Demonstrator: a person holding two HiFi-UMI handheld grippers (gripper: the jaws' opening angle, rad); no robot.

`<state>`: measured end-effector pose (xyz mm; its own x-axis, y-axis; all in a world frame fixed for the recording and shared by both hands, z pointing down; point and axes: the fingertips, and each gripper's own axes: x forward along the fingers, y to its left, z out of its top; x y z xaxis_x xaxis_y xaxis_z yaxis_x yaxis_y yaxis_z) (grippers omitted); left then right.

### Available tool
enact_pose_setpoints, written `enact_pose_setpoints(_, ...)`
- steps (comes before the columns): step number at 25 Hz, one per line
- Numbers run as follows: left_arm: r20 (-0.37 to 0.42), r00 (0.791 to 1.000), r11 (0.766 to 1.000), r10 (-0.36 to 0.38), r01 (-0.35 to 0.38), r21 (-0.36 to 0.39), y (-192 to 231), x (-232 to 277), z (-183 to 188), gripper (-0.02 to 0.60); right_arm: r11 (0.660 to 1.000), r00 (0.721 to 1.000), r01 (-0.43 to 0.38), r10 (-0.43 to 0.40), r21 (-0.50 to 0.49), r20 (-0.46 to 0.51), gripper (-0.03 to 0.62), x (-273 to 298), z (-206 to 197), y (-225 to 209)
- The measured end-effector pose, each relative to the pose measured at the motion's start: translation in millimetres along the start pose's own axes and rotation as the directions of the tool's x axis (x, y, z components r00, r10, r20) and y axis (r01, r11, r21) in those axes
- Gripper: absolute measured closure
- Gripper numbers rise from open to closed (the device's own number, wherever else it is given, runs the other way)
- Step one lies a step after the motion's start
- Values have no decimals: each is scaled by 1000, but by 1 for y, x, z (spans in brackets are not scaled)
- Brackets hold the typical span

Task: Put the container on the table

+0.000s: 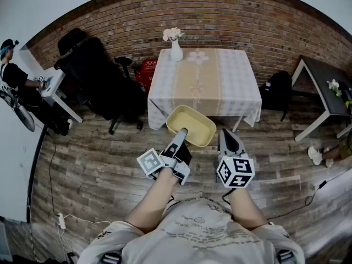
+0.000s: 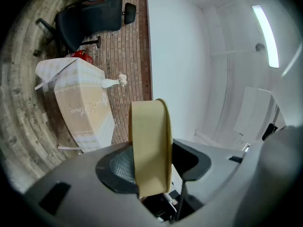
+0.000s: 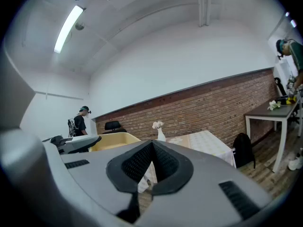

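Closest to you, your left gripper (image 1: 181, 132) is clamped on the container (image 1: 192, 122): one jaw sits inside the yellow tub and the other outside, pinching its near rim. In the left gripper view (image 2: 151, 169) that rim wall (image 2: 149, 141) stands edge-on between the two dark pads, which press it from both sides. Just beside it, your right gripper (image 1: 226, 133) carries nothing. Its jaws are closed, tips meeting (the right gripper view (image 3: 152, 148) shows only a thin gap behind the tips), and the container (image 3: 106, 138) shows off to its left.

The container is in the air above the plank floor (image 1: 93, 164), not on the table (image 1: 220, 87). In the head view it hangs in front of the cloth's near edge, open side up.

Further out, the table wears a pale checked cloth, and a white vase (image 1: 176, 51) of flowers stands at its far edge. A black chair (image 1: 93, 76) stands left of the table and a dark backpack (image 1: 278, 89) sits on the floor to its right. The brick wall (image 1: 220, 21) closes it off behind.
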<state>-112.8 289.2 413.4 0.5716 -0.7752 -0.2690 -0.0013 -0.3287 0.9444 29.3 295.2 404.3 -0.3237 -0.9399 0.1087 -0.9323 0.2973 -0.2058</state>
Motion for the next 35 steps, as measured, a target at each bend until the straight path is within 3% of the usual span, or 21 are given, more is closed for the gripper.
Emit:
enact_pose_setpoints(18,48,999,1000,-11,12,-23,3,13,-16,364,999,999,-32,32,6,-14,591,-11,-10,-19)
enact_pose_setpoints(35,-18,1000,1000,-11,11,-17,8,27,-50,364,1000,1000,-2,2,17,-19,592,-26,-16,-46)
